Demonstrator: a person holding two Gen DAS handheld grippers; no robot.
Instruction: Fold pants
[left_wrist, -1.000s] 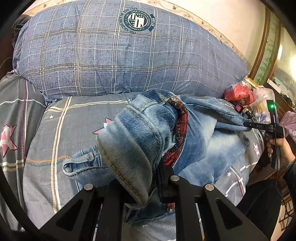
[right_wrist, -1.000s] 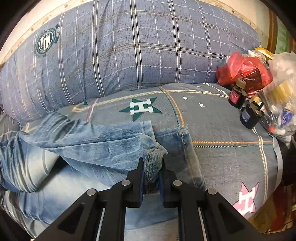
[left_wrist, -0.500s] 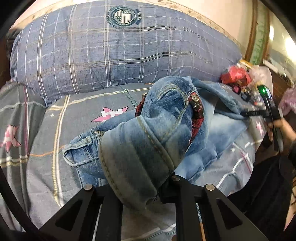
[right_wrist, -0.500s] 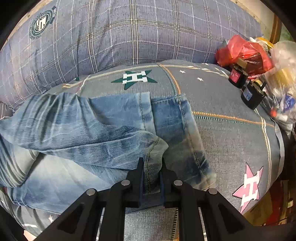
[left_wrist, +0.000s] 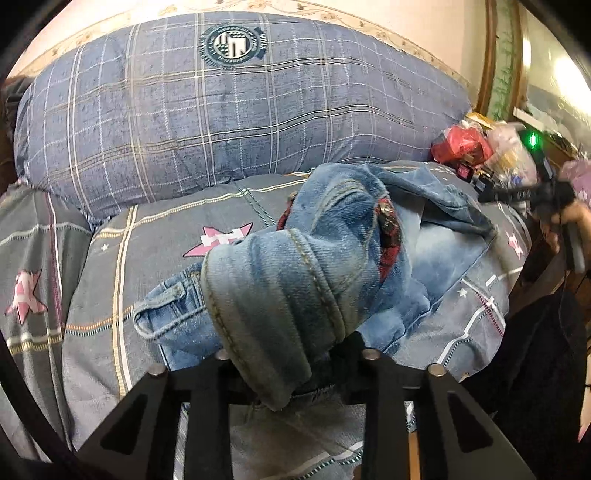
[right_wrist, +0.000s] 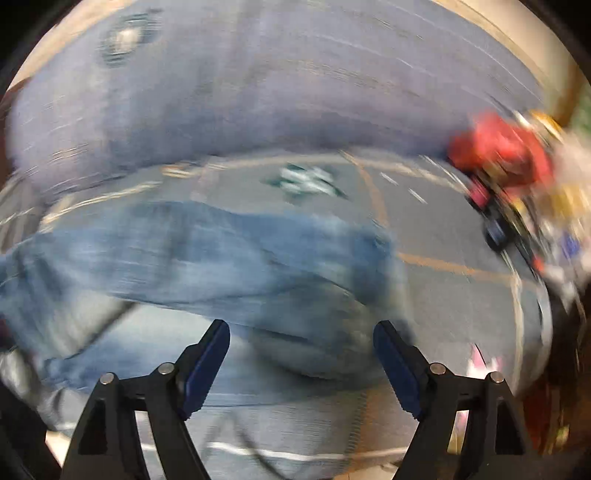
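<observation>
The jeans (left_wrist: 295, 280) lie half-folded; the left gripper (left_wrist: 291, 354), jaws opening, still holds denim, while the right gripper (right_wrist: 301, 354) opens wide, empty.

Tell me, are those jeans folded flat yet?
No. The jeans are bunched in a heap on the bedspread, one thick fold draped over the left gripper.
</observation>
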